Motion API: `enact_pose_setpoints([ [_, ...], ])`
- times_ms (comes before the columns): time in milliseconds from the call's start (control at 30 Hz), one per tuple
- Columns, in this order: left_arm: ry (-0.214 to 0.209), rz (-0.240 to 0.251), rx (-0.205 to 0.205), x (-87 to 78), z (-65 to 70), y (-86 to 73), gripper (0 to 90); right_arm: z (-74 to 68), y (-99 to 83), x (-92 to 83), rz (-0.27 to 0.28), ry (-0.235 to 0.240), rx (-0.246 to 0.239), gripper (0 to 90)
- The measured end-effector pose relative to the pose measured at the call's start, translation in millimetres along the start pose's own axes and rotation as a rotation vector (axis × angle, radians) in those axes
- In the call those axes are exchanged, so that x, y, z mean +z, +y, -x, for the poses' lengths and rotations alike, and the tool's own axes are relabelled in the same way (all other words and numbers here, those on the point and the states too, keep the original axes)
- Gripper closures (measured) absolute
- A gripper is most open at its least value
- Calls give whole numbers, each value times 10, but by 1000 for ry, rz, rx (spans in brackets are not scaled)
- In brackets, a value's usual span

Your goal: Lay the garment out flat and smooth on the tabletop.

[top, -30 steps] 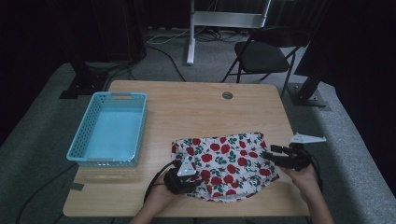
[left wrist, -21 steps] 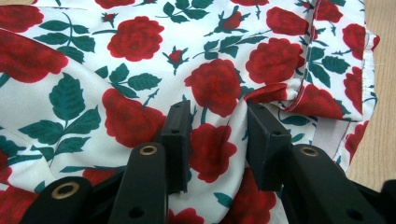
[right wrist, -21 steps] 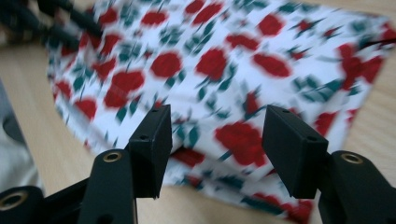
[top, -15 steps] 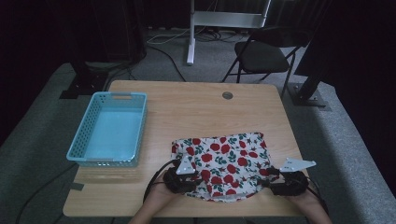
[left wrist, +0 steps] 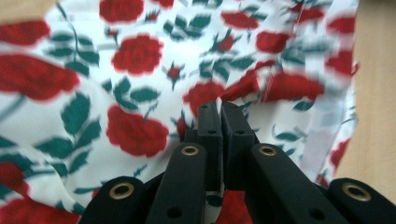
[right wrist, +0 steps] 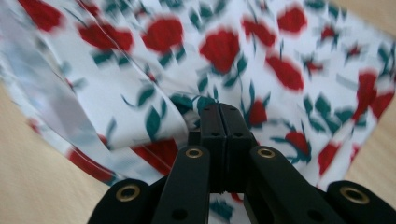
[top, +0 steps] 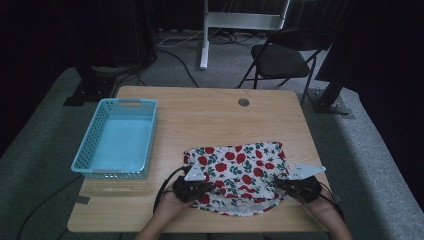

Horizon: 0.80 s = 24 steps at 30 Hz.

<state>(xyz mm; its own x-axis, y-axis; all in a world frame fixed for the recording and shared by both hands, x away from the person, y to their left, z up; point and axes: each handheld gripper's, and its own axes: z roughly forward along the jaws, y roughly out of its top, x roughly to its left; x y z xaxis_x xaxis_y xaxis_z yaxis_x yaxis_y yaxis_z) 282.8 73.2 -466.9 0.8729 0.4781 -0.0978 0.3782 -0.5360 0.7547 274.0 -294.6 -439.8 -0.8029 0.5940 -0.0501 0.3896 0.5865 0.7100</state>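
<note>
A white cloth with red roses and green leaves (top: pixel 235 172) lies flat on the near half of the wooden table (top: pixel 210 120). My left gripper (top: pixel 202 189) is at the cloth's near left edge. Its jaws have just closed, and in the left gripper view they are shut (left wrist: pixel 220 106) with a fold of the cloth (left wrist: pixel 135 60) pinched between them. My right gripper (top: pixel 282 184) is at the near right corner. Its jaws have just closed too, and the right gripper view shows them shut (right wrist: pixel 219 108) on the cloth's hem (right wrist: pixel 224 46).
A light blue plastic basket (top: pixel 95 135) stands on the left part of the table, with nothing inside. A round cable hole (top: pixel 243 102) sits near the far edge. Beyond the table stand a black folding chair (top: pixel 280 60) and a white stand.
My right gripper moved from the cloth's right edge toward me to its near right corner. Both grippers' jaws closed on the cloth. The left hand barely moved.
</note>
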Motion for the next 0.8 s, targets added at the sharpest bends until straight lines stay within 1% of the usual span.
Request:
enact_pose_setpoints([
  [33,13,14,4,-31,-3,48,884,0,0,0,0,0,0,895],
  [67,21,18,9,-59,-13,91,885,17,55,-26,27,7,6,895],
  [167,60,40,9,-109,-84,213,886,86,195,-37,47,-4,18,896],
  [233,75,54,-13,-120,-172,279,887,146,278,-12,45,-1,52,896],
  [267,83,58,-28,-118,-230,308,887,221,345,38,36,4,88,896],
  [300,90,60,-46,-109,-289,334,887,221,345,38,36,4,88,896],
  [333,103,61,-61,-96,-345,358,887,273,368,73,36,9,110,896],
  [367,117,55,-72,-79,-394,381,887,318,389,113,24,3,123,896],
  [400,124,52,-78,-58,-436,399,887,363,404,158,8,-4,133,896],
  [467,129,44,-99,-18,-520,423,886,453,419,249,-5,-9,169,895],
  [500,121,38,-114,6,-567,429,886,545,416,343,-19,-10,210,895],
  [533,109,27,-131,37,-615,429,886,545,416,343,-19,-10,210,895],
  [567,106,17,-144,67,-660,422,885,593,408,384,-23,-8,241,895],
  [600,97,6,-165,100,-714,400,884,640,397,426,-28,-5,266,895],
  [633,79,8,-185,123,-754,371,883,690,378,468,-33,-5,294,895],
  [667,58,7,-210,141,-788,338,883,725,358,495,-33,-6,312,894],
  [733,55,0,-237,169,-834,276,882,784,314,530,-25,2,352,894],
  [767,44,-4,-256,192,-870,215,883,820,283,551,-25,6,380,895],
  [800,35,-9,-268,203,-881,189,884,830,274,562,-25,13,385,895],
])
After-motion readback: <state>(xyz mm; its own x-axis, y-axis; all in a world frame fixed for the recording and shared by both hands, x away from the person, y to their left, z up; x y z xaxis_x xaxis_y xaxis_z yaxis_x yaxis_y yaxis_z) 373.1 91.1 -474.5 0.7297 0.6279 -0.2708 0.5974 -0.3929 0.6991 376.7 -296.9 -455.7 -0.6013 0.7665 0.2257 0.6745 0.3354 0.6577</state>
